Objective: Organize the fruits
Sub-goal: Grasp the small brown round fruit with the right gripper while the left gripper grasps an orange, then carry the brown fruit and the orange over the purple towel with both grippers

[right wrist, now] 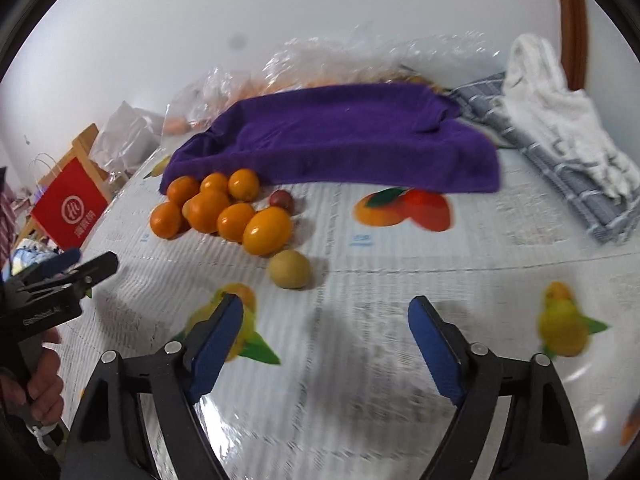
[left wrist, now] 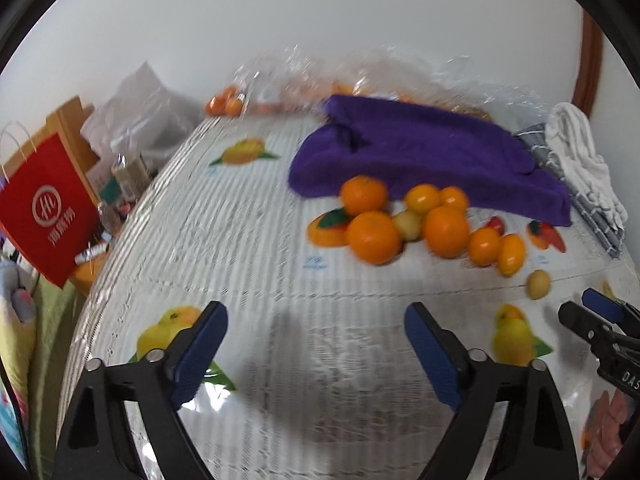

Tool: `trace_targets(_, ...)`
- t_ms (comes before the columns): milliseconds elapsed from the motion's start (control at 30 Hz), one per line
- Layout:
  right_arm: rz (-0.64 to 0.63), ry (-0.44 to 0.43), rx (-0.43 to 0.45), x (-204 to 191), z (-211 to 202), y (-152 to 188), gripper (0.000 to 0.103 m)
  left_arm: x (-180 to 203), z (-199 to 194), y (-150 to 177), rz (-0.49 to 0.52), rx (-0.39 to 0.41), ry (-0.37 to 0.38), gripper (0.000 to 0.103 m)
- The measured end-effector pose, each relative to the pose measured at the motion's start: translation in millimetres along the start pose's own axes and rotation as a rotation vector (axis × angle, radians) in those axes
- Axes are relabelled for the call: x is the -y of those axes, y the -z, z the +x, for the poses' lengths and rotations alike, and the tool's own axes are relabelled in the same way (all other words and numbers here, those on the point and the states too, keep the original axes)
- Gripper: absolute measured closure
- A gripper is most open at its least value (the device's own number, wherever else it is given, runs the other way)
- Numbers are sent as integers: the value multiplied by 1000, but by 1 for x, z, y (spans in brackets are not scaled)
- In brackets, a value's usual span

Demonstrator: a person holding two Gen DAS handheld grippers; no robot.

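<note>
A pile of oranges (left wrist: 376, 236) (right wrist: 208, 210) lies on the fruit-print tablecloth (left wrist: 240, 240) in front of a purple towel (left wrist: 420, 152) (right wrist: 340, 136). A small yellow-green fruit (left wrist: 538, 284) (right wrist: 289, 269) sits apart, nearest the right gripper. A small dark red fruit (right wrist: 281, 199) lies behind the pile. My left gripper (left wrist: 316, 344) is open and empty, short of the pile. My right gripper (right wrist: 326, 340) is open and empty, just short of the yellow-green fruit. Each gripper shows at the edge of the other's view.
Clear plastic bags with more oranges (left wrist: 226, 104) lie behind the towel by the wall. A grey striped cloth (right wrist: 560, 168) and a white cloth (right wrist: 560, 108) lie at the right. A red paper bag (left wrist: 48, 208) stands off the table's left edge.
</note>
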State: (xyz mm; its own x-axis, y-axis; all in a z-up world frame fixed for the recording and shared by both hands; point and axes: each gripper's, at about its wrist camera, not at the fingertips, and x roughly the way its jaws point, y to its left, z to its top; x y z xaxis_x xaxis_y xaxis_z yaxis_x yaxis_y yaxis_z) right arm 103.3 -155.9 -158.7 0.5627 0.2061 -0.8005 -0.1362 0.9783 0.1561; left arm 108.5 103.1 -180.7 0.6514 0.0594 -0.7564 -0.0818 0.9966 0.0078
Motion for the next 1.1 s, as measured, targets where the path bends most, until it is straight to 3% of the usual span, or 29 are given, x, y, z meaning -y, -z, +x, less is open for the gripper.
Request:
trace_targets(167, -48, 21, 7, -12, 15, -3, 41, -15, 13, 5, -40, -15, 8, 16)
trace_targets(300, -46, 41, -4, -16, 26, -13, 44, -22, 23, 7, -80, -41, 18, 24)
trace_targets(433, -76, 38, -36, -19, 39, -17, 55, -18, 25, 6, -57, -38, 32, 25)
trace_targets(467, -93, 33, -41, -21, 40, -17, 60, -16, 26, 5, -51, -39, 44, 28)
trace_targets(500, -105, 24, -40, -23, 40, -16, 65, -14, 26, 3, -48, -36, 64, 40)
trace_targets(533, -109, 17, -41, -23, 39, -16, 70, -12, 26, 1, -48, -35, 91, 46)
trace_targets(567, -112, 12, -42, -23, 39, -16, 74, -10, 27, -1, -48, -35, 107, 47)
trace_targets(733, -141, 46, -11, -10, 27, -17, 74, 11, 34, -12, -20, -26, 164, 47)
trace_targets(933, -129, 96, 9, 17, 22, -20, 74, 19, 49, -30, -44, -25, 172, 45)
trace_targets(1100, -81, 76, 10, 33, 23, -21, 74, 27, 58, -40, 15, -29, 144, 45)
